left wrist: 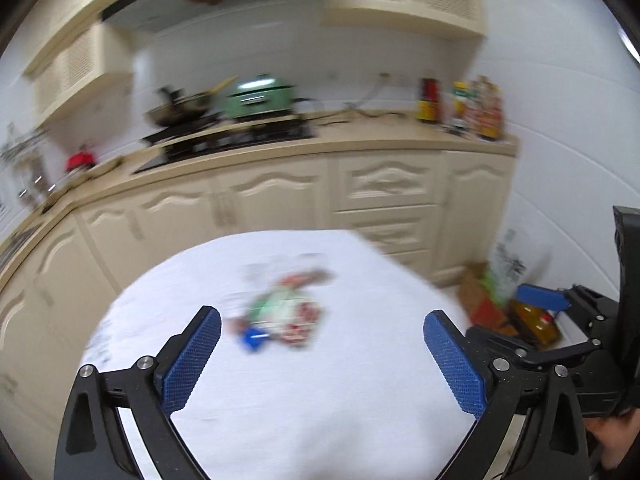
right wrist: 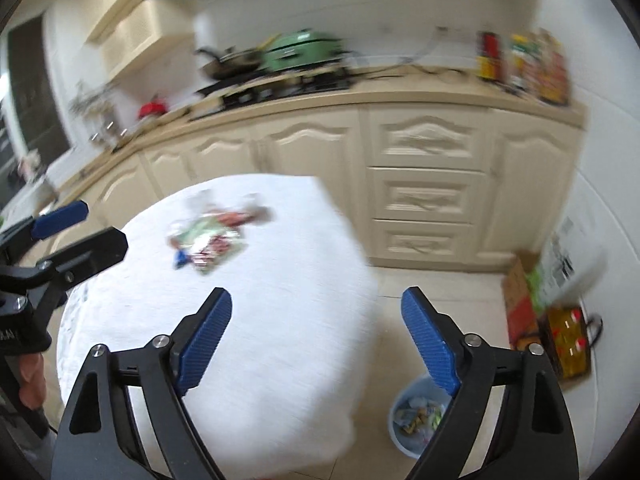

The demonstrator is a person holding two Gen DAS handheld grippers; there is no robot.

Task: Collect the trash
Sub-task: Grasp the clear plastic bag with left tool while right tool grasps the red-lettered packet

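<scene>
Both tongs released, nothing between the blue pads. Left tongs [left wrist: 322,330] spread wide over the white-covered desk [left wrist: 280,400], pointing down at it from above. Right tongs [right wrist: 316,312] also spread wide, left pad over the desk edge, right pad over the floor [right wrist: 440,280]. Each pair shows in the other's view: right tongs at the right edge of the left wrist view, left tongs at the left edge of the right wrist view, with fingers [right wrist: 30,380] of the person's hand below them.

Trash pile [left wrist: 282,314] lies on the desk, past the tong tips, not touched by either pair: crumpled wrappers, green, red and white, with a small blue bit [left wrist: 252,338] at its near edge. Same pile sits toward the far left of the desk in the right wrist view [right wrist: 212,240]. Blurred, so single pieces are hard to tell apart.

Bin [right wrist: 416,420], pale blue, stands on the floor just beside the desk's right side, partly hidden behind the right pad, already with wrappers inside.

Background: cream cabinets [left wrist: 380,184], stove with a pan [left wrist: 180,110] and a green pot [left wrist: 260,96], bottles [left wrist: 460,104] at the counter's right end, box and bag of bottles [right wrist: 560,332] on the floor by the wall
</scene>
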